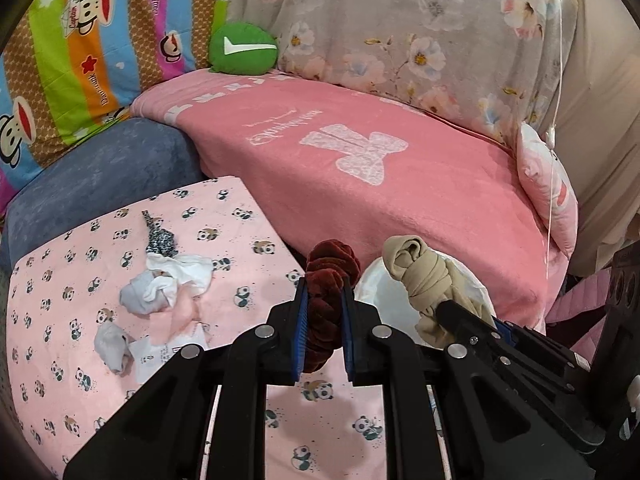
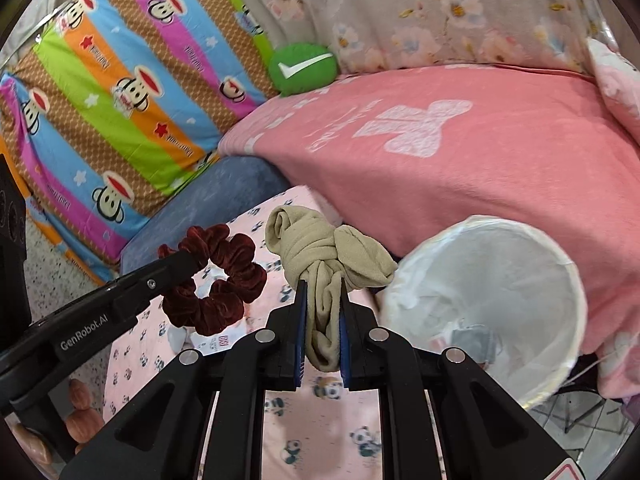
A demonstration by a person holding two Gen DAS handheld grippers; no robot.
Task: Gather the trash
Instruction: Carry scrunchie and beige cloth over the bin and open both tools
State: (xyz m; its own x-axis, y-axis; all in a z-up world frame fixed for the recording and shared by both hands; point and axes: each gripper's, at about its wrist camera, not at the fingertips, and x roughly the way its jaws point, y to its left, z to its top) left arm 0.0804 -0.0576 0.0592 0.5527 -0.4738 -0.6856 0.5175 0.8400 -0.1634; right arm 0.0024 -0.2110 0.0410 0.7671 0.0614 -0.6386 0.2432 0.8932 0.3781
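My left gripper (image 1: 324, 292) is shut on a dark red velvet scrunchie (image 1: 330, 280) and holds it above the panda-print sheet (image 1: 240, 240). My right gripper (image 2: 323, 292) is shut on a knotted beige cloth (image 2: 320, 256), lifted beside the scrunchie (image 2: 216, 276). A white bin (image 2: 492, 304) lined with a plastic bag stands just right of the right gripper, with some trash inside. In the left wrist view the bin (image 1: 372, 284) is mostly hidden behind the beige cloth (image 1: 424, 276). Crumpled white tissues (image 1: 160, 288), a paper slip (image 1: 160, 356) and a black-and-white patterned scrap (image 1: 160, 240) lie on the sheet to the left.
A pink blanket (image 1: 400, 184) covers the bed behind the bin. A green round cushion (image 1: 244, 50), a striped monkey-print pillow (image 1: 80, 60) and a floral quilt (image 1: 400, 20) lie further back. A blue cushion (image 1: 100, 176) borders the sheet. Speckled floor (image 2: 48, 272) lies to the left.
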